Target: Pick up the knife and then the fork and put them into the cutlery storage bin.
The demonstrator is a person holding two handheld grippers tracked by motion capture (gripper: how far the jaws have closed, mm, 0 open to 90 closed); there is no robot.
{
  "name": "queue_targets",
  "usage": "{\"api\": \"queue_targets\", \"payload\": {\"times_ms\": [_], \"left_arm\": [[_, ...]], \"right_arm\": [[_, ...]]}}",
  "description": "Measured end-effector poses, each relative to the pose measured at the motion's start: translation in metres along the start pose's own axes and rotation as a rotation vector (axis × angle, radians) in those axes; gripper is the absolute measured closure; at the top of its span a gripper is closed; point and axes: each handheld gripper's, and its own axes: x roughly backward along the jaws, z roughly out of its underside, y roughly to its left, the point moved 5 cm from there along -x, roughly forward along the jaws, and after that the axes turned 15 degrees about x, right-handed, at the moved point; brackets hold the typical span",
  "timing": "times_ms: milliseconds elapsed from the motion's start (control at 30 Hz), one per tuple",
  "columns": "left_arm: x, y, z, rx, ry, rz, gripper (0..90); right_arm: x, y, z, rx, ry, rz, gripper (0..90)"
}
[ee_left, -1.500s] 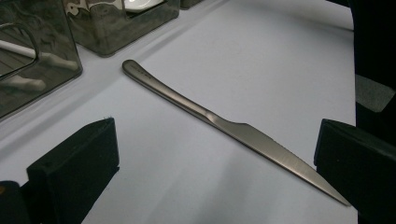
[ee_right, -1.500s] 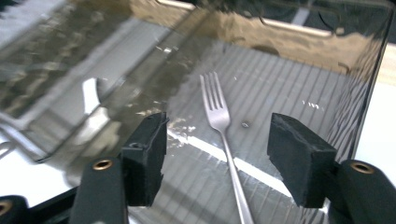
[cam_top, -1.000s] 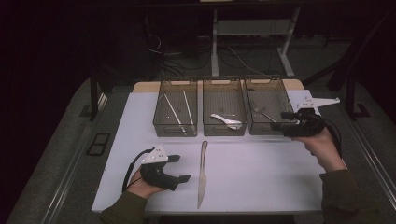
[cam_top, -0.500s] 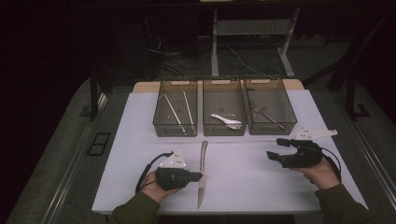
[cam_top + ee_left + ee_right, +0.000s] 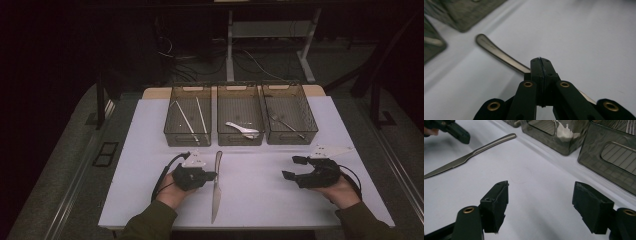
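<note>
The table is covered in a white sheet, and at its far edge three dark see-through bins stand in a row, side by side. The left bin holds a pair of thin sticks, the middle one a white spoon, the right one a fork.

Both forearms come in low from the near edge, in olive sleeves. The right hand rests palm-down on the sheet well off to the right, its tongs pointing left toward the middle of the table, spread wide with nothing between them. The left hand lies left of centre, its tongs level and pointing right at the knife.

The knife lies on the sheet just in front of the middle bin, handle toward the bins, blade toward the person. In the left gripper view the left tongs have just been closing and now stand pressed together above the knife's handle, which runs underneath them; they do not hold it.
</note>
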Motion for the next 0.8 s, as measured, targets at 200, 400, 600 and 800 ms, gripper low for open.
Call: {"api": "queue_targets", "payload": {"times_ms": [200,400,600,800], "left_arm": [[-0.008,0.017,-0.012,0.015,-0.014,-0.051,88.8],[-0.02,0.035,-0.023,0.027,-0.009,-0.104,88.8],[-0.033,0.047,-0.03,0.03,-0.001,-0.131,88.8],[-0.043,0.052,-0.03,0.028,0.029,-0.15,88.8]], "right_arm": [[0.0,0.0,0.0,-0.002,-0.002,-0.001,28.8],[0.0,0.0,0.001,-0.003,0.0,-0.003,28.8],[0.0,0.0,0.001,-0.001,-0.002,-0.002,28.8],[-0.001,-0.001,0.001,-0.006,-0.002,-0.001,28.8]]}}
